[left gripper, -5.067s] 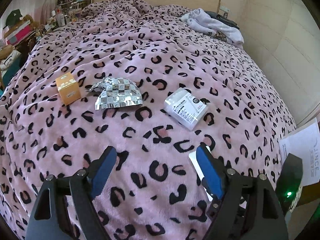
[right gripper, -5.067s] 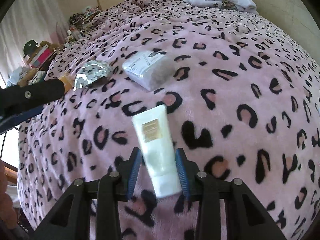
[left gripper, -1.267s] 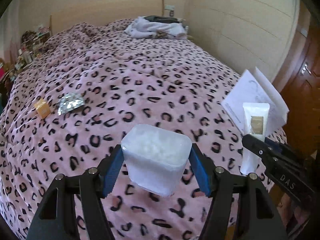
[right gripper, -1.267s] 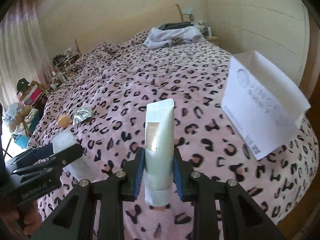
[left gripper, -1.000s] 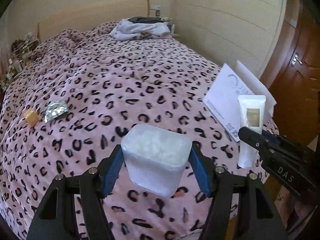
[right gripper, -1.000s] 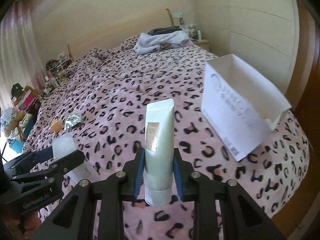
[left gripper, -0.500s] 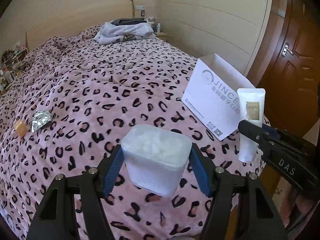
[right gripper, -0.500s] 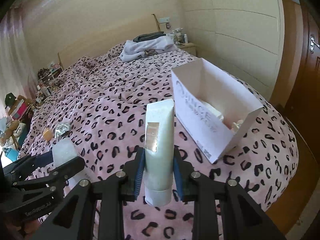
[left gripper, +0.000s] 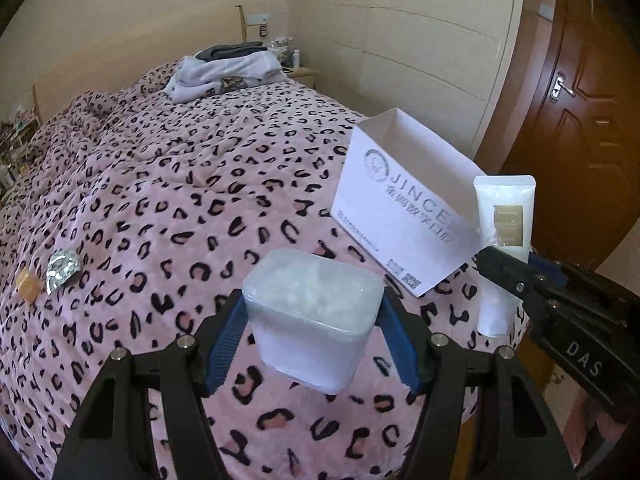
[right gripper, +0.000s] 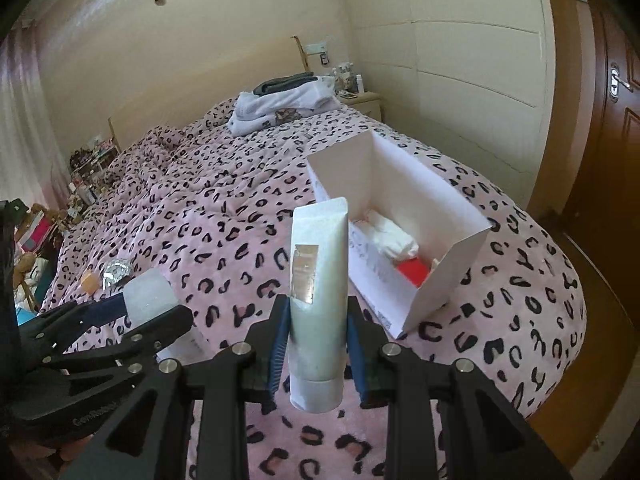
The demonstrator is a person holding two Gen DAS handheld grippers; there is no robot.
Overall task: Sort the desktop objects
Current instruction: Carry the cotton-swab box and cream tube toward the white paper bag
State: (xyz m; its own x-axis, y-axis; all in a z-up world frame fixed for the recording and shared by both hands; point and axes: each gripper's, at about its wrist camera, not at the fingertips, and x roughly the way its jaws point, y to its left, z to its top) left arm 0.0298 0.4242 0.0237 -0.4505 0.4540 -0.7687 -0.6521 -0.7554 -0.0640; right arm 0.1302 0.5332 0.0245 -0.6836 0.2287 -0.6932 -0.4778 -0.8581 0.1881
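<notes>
The left gripper (left gripper: 312, 332) is clamping a plastic tub (left gripper: 312, 316) and the right gripper (right gripper: 318, 340) is squeezing a tube (right gripper: 318, 280), both held in the air. The 2 items are facing the open white box (right gripper: 460, 256) near the bed's (right gripper: 520, 320) foot corner, likely for dropping in.

Folded clothes (left gripper: 224, 70) lie on the leopard-print blanket (left gripper: 168, 184) near a wooden door (left gripper: 580, 120).

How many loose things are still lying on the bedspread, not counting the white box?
2: an orange packet and a foil pouch beside it, near the bed's left edge. Anything behind the box would be hidden.
</notes>
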